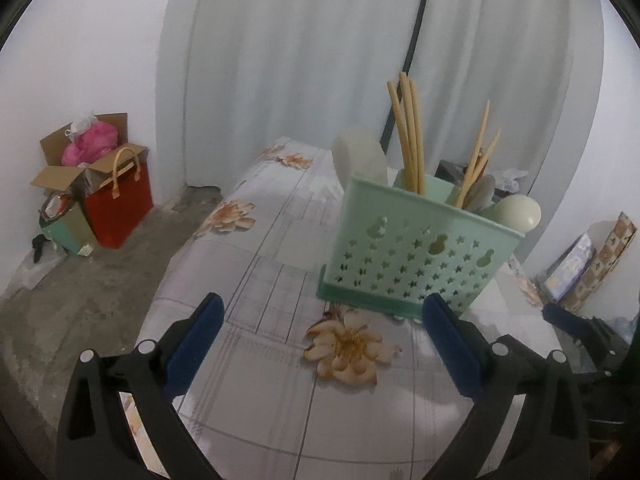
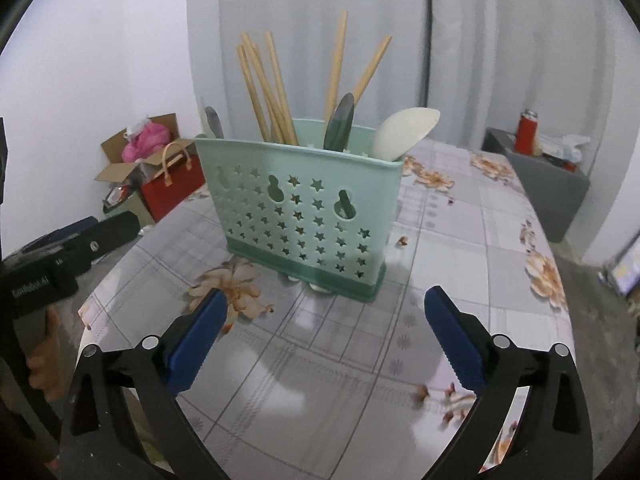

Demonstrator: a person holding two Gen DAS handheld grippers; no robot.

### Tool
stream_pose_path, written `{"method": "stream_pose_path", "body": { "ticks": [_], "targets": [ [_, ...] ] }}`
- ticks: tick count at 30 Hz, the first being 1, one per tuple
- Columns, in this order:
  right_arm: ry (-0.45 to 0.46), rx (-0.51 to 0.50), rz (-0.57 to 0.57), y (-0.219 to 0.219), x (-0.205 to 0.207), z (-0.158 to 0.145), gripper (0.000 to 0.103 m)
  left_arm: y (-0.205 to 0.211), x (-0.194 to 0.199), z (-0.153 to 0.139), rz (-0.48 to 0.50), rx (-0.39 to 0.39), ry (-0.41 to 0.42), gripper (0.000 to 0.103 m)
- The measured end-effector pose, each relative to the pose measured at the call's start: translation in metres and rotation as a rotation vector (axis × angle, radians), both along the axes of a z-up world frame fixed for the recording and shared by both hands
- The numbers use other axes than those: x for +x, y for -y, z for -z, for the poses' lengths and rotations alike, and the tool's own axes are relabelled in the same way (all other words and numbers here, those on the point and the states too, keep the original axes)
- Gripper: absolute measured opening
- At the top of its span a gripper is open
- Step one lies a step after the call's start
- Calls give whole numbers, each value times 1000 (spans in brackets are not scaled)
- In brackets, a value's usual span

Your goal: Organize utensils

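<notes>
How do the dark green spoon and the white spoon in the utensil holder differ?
The dark green spoon is narrow and stands nearly upright; the white spoon is broader and leans right over the rim. Both stand bowl-up in the mint utensil holder, right of the chopsticks.

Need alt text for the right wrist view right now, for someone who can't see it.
A mint-green utensil holder stands upright on a floral tablecloth, holding chopsticks and spoons. The right gripper sits open and empty just short of it.
</notes>
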State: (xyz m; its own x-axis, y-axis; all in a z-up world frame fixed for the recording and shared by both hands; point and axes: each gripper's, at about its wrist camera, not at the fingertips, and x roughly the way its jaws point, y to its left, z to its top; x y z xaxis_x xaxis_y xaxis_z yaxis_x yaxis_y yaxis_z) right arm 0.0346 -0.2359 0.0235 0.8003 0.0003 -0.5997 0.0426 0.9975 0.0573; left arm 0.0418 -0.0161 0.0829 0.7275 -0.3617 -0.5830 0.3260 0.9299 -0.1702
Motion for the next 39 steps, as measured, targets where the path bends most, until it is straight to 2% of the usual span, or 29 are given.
{"method": "stream_pose_path", "body": {
  "ticks": [5, 7, 13, 18, 39],
  "targets": [
    [-7, -23, 72, -2, -11, 1, 95, 8, -8, 0, -39, 85, 18, 97],
    [-11, -40, 106, -2, -12, 2, 95, 11, -8, 2, -67, 141, 10, 97],
    [-37, -30, 213, 7, -9, 1, 95, 17, -9, 9, -140, 258, -4, 97],
    [-46, -28, 283, 12, -7, -2, 95, 22, -8, 17, -163, 357, 0, 97],
    [-66, -62, 308, 8, 2, -1, 95, 6, 5, 39, -198, 369, -71, 97]
  ]
}}
